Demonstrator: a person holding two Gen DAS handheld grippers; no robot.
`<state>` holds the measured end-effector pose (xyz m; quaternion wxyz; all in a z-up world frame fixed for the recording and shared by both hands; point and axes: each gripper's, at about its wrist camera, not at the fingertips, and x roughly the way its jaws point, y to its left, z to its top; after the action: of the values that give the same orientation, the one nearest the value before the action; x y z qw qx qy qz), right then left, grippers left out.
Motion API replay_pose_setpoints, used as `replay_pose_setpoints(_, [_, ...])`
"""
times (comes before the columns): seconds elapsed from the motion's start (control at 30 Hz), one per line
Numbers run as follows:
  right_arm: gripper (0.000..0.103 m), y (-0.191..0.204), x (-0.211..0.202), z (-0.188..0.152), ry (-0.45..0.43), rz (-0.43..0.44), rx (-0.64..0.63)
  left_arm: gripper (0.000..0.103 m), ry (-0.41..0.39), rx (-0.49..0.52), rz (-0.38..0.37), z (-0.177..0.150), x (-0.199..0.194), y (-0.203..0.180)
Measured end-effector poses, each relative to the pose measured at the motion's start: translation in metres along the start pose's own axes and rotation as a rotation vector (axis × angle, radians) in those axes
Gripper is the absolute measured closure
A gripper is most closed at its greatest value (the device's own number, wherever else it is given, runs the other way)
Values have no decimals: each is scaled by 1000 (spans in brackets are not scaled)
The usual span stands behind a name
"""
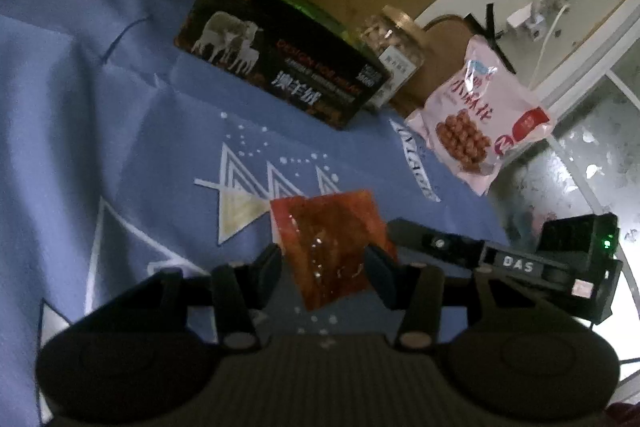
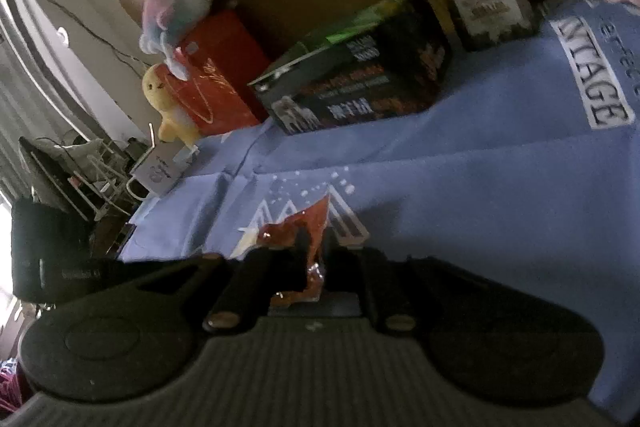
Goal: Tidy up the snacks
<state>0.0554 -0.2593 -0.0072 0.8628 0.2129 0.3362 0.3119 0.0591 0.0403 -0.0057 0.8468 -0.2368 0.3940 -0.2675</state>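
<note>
I see the red snack packet (image 1: 332, 247) pinched in my right hand-held gripper (image 2: 308, 267) and sitting between the spread fingers of my left hand-held gripper (image 1: 326, 263), above the blue cloth (image 1: 120, 131). Open cloth lies ahead; the dark box (image 1: 280, 67), jar (image 1: 394, 39) and pink bag (image 1: 480, 123) crowd the far edge. Only the right view shows the plush toys (image 2: 172, 67).

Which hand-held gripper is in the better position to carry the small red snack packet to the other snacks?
Probably the right hand-held gripper: its fingers appear shut on the small red translucent snack packet. The left hand-held gripper is open, with its fingers on either side of the packet.
</note>
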Motion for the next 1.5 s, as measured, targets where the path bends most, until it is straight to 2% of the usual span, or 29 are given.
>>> replay_pose_setpoints(0.07, [84, -2, -1, -1, 4, -20, 3, 56, -1, -19, -12, -1, -1, 2])
replay_pose_setpoints(0.13, [71, -6, -1, -2, 7, -22, 17, 56, -3, -47, -38, -2, -1, 6])
replay_pose_setpoints(0.27, [70, -11, 10, -4, 40, 43, 51, 61, -15, -91, -88, -5, 2, 13])
replay_pose_setpoints(0.3, [70, -12, 12, -4, 39, 53, 63, 64, -19, -90, -85, -5, 3, 14])
replay_pose_setpoints(0.33, [70, -12, 14, -4, 42, 66, 76, 71, -21, -92, -79, -5, 4, 14])
replay_pose_setpoints(0.37, [70, -12, 17, -6, 54, 95, 98, 79, -25, -99, -70, -6, 4, 16])
replay_pose_setpoints(0.4, [78, -12, 19, -7, 66, 112, 109, 84, -27, -110, -61, -5, 5, 18])
replay_pose_setpoints(0.43, [86, -10, 22, -9, 76, 111, 101, 85, -27, -125, -61, -5, 5, 21])
replay_pose_setpoints(0.53, [96, -5, 21, -9, 67, 84, 73, 86, -36, -157, -73, -2, 2, 25])
replay_pose_setpoints(0.67, [98, -2, 15, 0, 19, 99, 78, 86, -82, -101, -90, 18, -8, 10])
replay_pose_setpoints(0.8, [98, 15, 10, 40, -84, 97, -17, 85, -142, -11, -81, 67, -18, -14])
replay_pose_setpoints(0.87, [98, 26, 16, 67, -136, 84, -68, 84, -189, 56, -48, 96, -17, -24])
replay_pose_setpoints(1.0, [98, 34, 48, 108, -208, 33, -135, 81, -239, 117, 69, 148, 3, -22])
replay_pose_setpoints(1.07, [98, 30, 70, 121, -222, 10, -149, 77, -267, 144, 190, 164, 20, -18])
replay_pose_setpoints(1.13, [93, 27, 90, 126, -238, -19, -173, 71, -288, 173, 308, 171, 37, -15])
replay_pose_setpoints(1.2, [90, 25, 109, 127, -222, -75, -200, 70, -283, 202, 371, 170, 47, -14])
replay_pose_setpoints(1.27, [90, 23, 108, 121, -229, -100, -189, 63, -302, 217, 373, 161, 42, -17])
replay_pose_setpoints(1.33, [90, 22, 94, 114, -259, -96, -179, 57, -337, 234, 380, 148, 30, -20])
replay_pose_setpoints(1.5, [89, 22, 54, 87, -299, -94, -112, 56, -371, 200, 383, 113, -6, -21])
